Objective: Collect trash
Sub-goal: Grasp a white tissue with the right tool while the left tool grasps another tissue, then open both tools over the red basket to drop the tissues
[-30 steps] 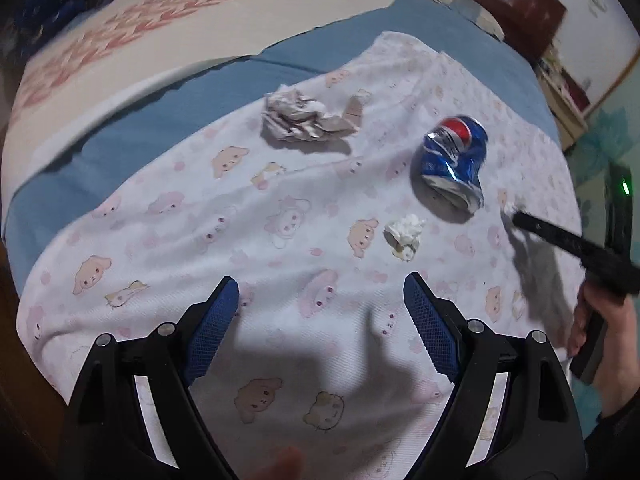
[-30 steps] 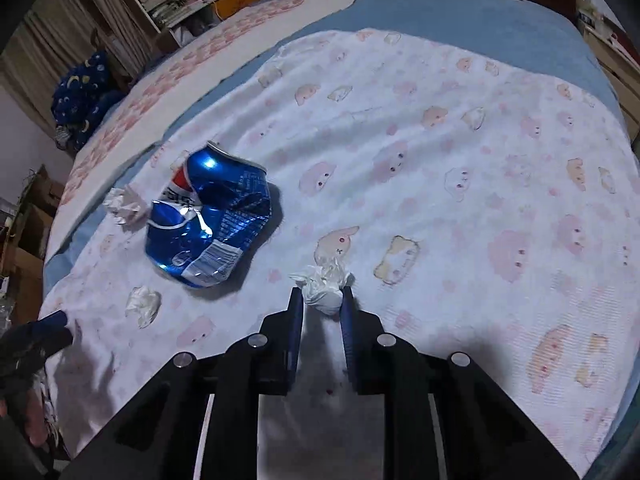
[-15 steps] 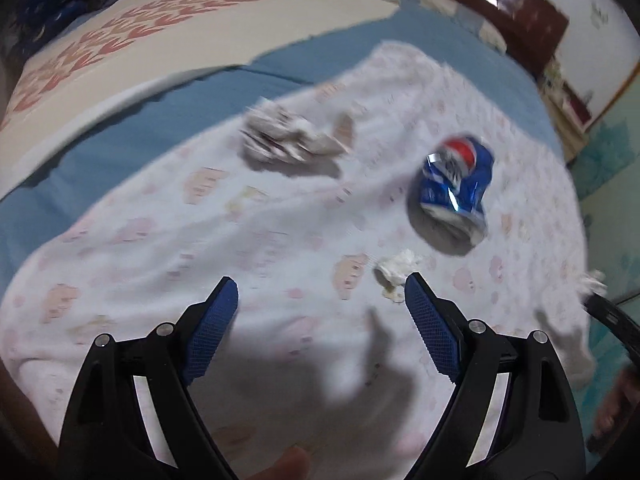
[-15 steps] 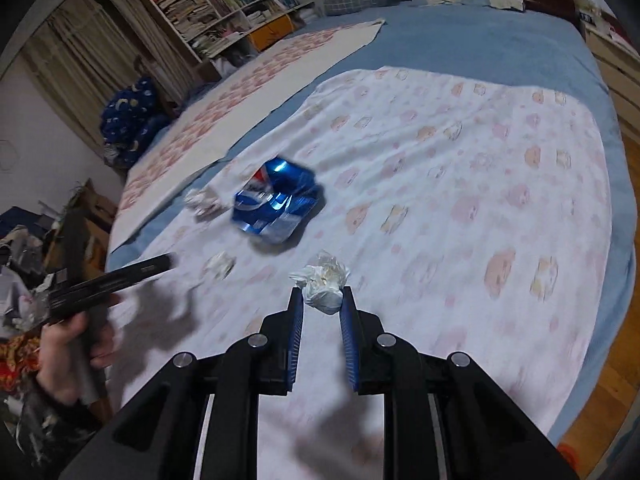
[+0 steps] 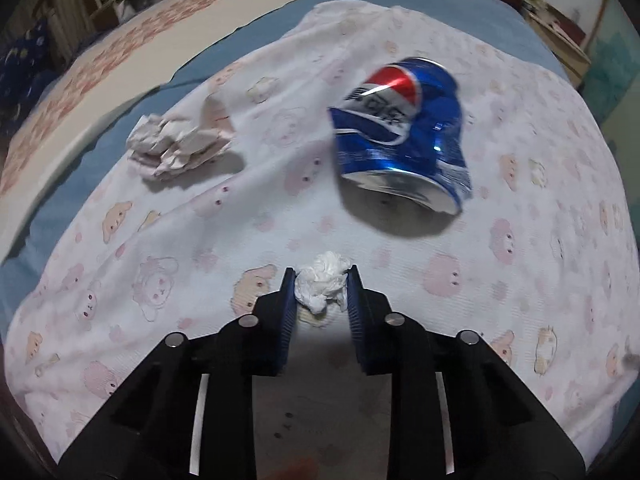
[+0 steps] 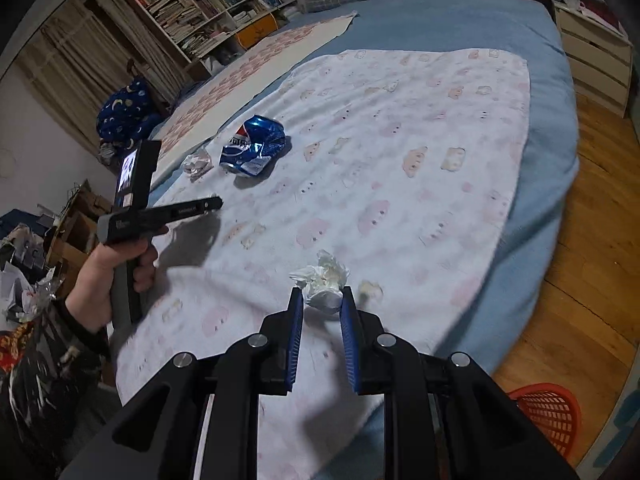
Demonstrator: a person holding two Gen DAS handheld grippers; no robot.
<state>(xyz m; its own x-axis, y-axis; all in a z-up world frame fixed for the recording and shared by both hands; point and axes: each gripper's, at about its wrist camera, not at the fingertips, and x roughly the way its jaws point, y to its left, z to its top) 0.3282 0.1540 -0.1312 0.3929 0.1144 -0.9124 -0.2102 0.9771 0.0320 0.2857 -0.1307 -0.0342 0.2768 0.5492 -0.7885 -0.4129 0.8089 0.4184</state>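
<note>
Though crushed, shiny blue can [image 5: 398, 140]

Two white tissue wads [image 5: 322, 282] [image 6: 323, 282], one crumpled paper [image 5: 176, 146], one crushed blue can [image 5: 396, 140], one red basket [image 6: 550, 412].

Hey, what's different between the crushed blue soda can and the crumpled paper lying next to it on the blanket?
The crushed blue soda can is shiny metal with a red, white and blue logo; the crumpled paper is dull and pale. The can looks bulkier, dented but still roughly can-shaped, while the paper is a flatter, ragged wad. In the left wrist view the can lies right of the paper. Both rest loose on the blanket, untouched by either tool.
</note>
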